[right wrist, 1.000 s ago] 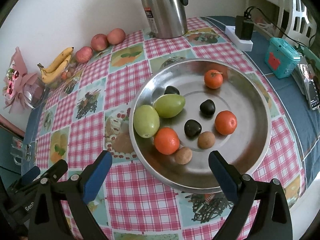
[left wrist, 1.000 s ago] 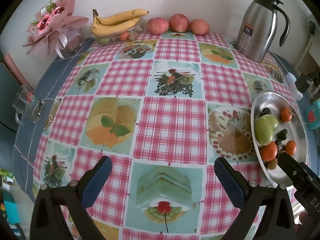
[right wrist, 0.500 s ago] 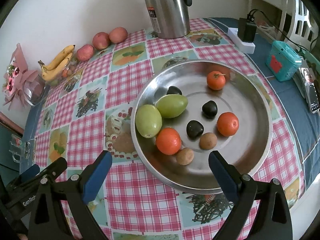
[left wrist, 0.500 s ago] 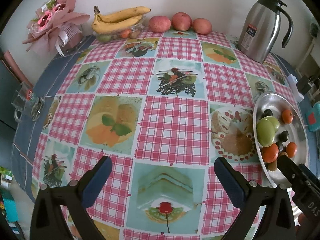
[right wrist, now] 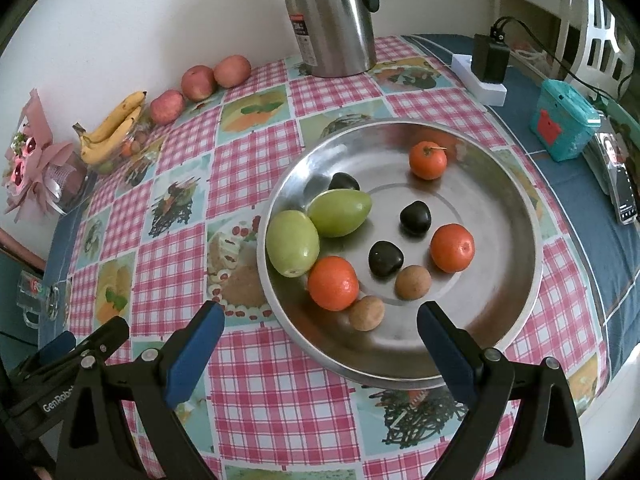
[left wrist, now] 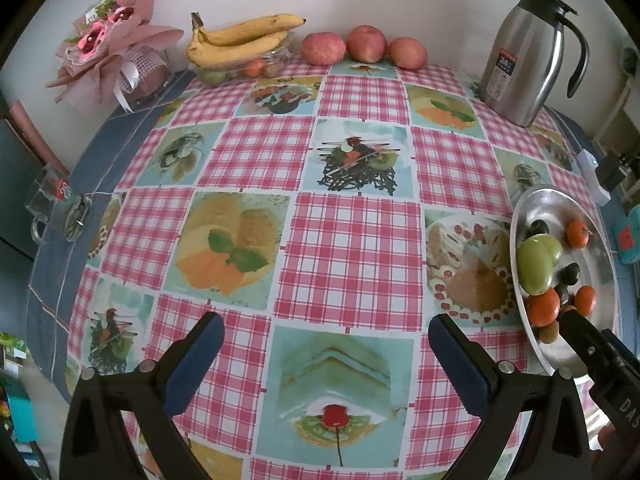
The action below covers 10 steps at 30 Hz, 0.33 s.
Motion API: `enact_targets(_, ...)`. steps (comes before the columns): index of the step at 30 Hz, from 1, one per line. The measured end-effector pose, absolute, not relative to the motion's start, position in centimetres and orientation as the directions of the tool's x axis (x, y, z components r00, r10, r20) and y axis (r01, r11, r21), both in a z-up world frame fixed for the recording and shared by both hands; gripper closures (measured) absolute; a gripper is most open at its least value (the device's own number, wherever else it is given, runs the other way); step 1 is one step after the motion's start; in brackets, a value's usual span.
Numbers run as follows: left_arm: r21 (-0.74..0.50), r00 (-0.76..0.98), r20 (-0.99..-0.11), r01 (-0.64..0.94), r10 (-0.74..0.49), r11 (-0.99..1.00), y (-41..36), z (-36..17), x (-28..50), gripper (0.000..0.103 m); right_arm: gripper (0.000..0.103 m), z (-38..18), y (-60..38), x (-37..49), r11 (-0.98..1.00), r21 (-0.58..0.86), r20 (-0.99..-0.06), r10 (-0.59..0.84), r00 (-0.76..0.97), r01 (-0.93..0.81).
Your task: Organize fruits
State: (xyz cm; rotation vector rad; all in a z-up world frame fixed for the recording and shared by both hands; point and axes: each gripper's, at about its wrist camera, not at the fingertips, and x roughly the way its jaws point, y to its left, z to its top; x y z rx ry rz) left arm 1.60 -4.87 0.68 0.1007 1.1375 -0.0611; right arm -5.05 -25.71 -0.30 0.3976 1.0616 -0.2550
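Note:
A round steel plate (right wrist: 500, 300) holds two green fruits (right wrist: 338, 212), three oranges (right wrist: 333, 283), three dark fruits (right wrist: 385, 258) and two small brown fruits (right wrist: 413, 281). My right gripper (right wrist: 320, 328) is open and empty, hovering at the plate's near edge. My left gripper (left wrist: 326, 344) is open and empty above the checked tablecloth, left of the plate (left wrist: 592, 344). At the table's far edge lie bananas (left wrist: 240, 38) over a clear tray of small fruits (left wrist: 256, 68) and three red apples (left wrist: 366, 44).
A steel thermos jug (left wrist: 524, 60) stands at the far right. A pink bouquet (left wrist: 108, 52) stands far left. A glass mug (left wrist: 52, 208) sits at the left edge. A power strip (right wrist: 484, 80), a teal box (right wrist: 564, 126) and a phone (right wrist: 618, 184) lie right of the plate.
Both grippers have drawn back and risen slightly, so the table looks a little farther. Both stay open; no fruit has moved.

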Motion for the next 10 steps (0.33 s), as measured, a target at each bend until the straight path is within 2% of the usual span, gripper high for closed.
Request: enact_targets(10, 0.059, 0.462, -0.887, 0.105, 0.004, 0.993, -4.93, 1.45, 1.16, 0.000, 0.006, -0.31, -25.83, -5.09, 0.897, 0.198, -0.883, -0.012, 0.469, 0.396)
